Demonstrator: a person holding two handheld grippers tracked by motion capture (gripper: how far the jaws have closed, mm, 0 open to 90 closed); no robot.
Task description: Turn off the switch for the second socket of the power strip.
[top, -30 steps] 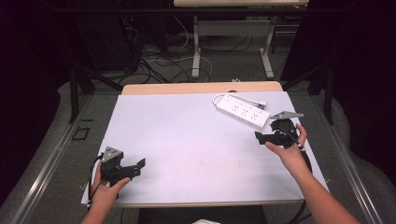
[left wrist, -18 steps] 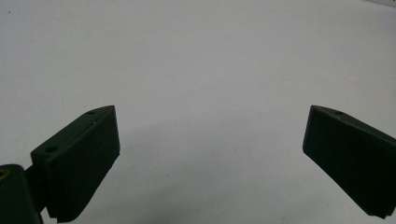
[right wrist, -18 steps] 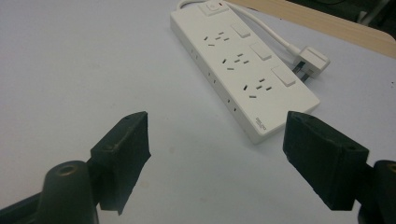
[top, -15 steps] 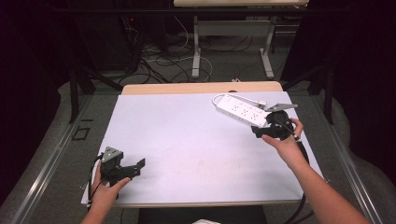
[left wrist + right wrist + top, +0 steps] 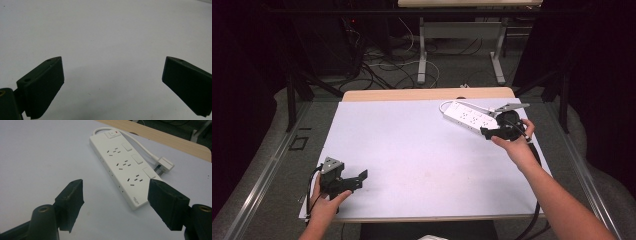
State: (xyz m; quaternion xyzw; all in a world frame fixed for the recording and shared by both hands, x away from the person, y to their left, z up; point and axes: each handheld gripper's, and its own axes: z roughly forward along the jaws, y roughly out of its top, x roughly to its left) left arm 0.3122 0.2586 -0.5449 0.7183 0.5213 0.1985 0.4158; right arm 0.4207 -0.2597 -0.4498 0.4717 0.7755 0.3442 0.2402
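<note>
While the left gripper (image 5: 343,179) rested with fingers wide and empty at the counter's (image 5: 412,150) near left corner, the right gripper (image 5: 117,202), fingers equally wide, hovered just beside the white power strip (image 5: 122,167).

The high view looked forward and down from above the near edge of the pale grey rectangular table (image 5: 412,150), taking in its whole top. The left gripper view sat low and close, facing bare tabletop (image 5: 107,32). The right gripper view, also close, faced the white plastic three-socket power strip (image 5: 122,167), which the high view shared (image 5: 467,117).
</note>
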